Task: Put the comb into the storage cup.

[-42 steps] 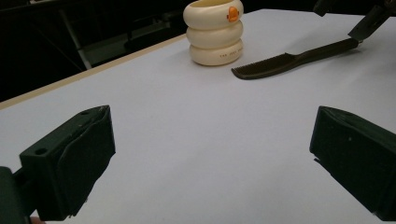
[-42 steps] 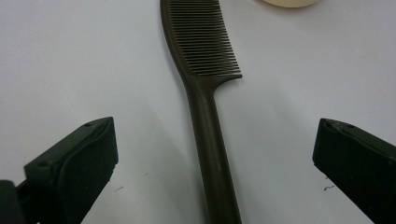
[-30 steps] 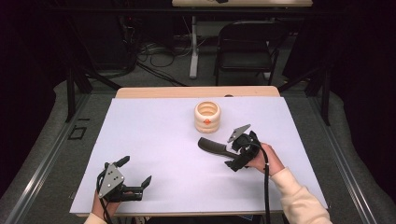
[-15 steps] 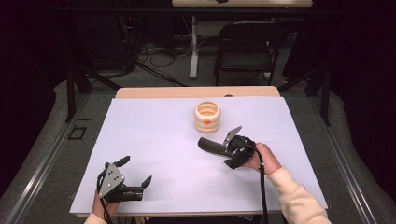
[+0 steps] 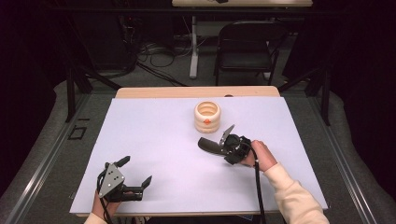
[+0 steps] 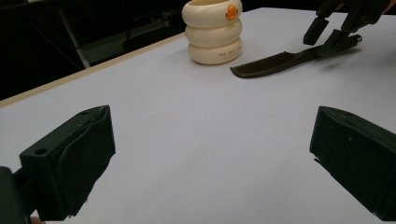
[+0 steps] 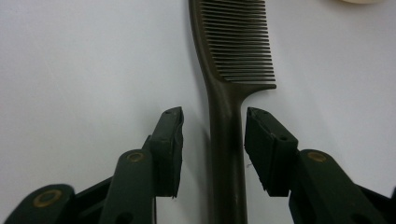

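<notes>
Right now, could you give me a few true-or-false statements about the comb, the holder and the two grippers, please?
1. The right gripper has its jaws on either side of the comb's handle, with a gap showing on each side. True.
2. The comb stands upright inside the cream ringed holder. False: it lies flat on the white table cover, beside the holder.
3. The left gripper is open and holds nothing. True.
4. The holder lies tipped on its side. False: it stands upright, its opening facing up.
5. The left gripper touches the comb. False: it sits near the table's front edge, well apart from it.
</notes>
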`<state>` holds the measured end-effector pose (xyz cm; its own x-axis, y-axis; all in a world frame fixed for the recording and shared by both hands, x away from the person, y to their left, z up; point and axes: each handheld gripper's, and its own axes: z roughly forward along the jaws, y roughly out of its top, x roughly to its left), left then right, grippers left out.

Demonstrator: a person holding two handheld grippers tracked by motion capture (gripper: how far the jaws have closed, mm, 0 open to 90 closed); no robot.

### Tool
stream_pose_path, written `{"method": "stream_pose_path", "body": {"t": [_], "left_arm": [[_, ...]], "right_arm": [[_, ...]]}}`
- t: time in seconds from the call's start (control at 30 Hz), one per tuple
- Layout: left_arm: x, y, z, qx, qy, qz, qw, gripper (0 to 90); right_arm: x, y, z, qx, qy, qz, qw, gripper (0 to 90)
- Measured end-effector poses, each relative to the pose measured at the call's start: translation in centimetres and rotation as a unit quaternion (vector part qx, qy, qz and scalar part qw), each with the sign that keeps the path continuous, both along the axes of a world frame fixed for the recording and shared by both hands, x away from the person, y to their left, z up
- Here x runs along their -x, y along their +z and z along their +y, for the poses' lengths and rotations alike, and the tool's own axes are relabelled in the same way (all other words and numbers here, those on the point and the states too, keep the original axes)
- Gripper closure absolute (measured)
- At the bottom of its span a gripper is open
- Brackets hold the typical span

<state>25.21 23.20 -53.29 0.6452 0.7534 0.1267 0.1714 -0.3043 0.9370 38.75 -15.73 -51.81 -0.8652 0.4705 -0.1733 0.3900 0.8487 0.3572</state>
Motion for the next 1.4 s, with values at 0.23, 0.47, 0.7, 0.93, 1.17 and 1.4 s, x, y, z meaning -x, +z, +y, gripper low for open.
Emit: {"method": "stream_pose_path", "body": {"t": [0.23,0.47,0.7,0.93,1.17,1.4], "left_arm": [[0.0,0.0,0.0,0.001,-0.001,0.0,1.0,0.2],[0.0,0.0,0.0,-0.002,-0.002,0.003,1.0,0.2],[-0.1,-0.1,0.0,0.0,-0.003,0.003,1.0,0.2],[-0.1,-0.1,-0.1,0.0,-0.003,0.005,1.0,0.2],[-0.1,0.0,0.0,0.0,-0.002,0.004,1.0,0.2],[0.0,0.0,-0.1,0.0,-0.004,0.004,1.0,0.2]], "right_arm": [[-0.6,-0.3,0.4,0.015,0.004,0.006,0.9999,61.4],[-1.0,-0.7,0.7,0.035,0.01,0.006,0.9993,63.6],[-1.3,-1.1,1.1,0.052,0.014,0.006,0.9985,65.5],[-1.4,-1.1,1.1,0.053,0.006,0.009,0.9985,68.2],[-1.5,-1.1,1.1,0.05,0.003,0.009,0.9987,68.8],[-1.5,-1.2,1.1,0.051,-0.001,0.009,0.9987,70.4]]}}
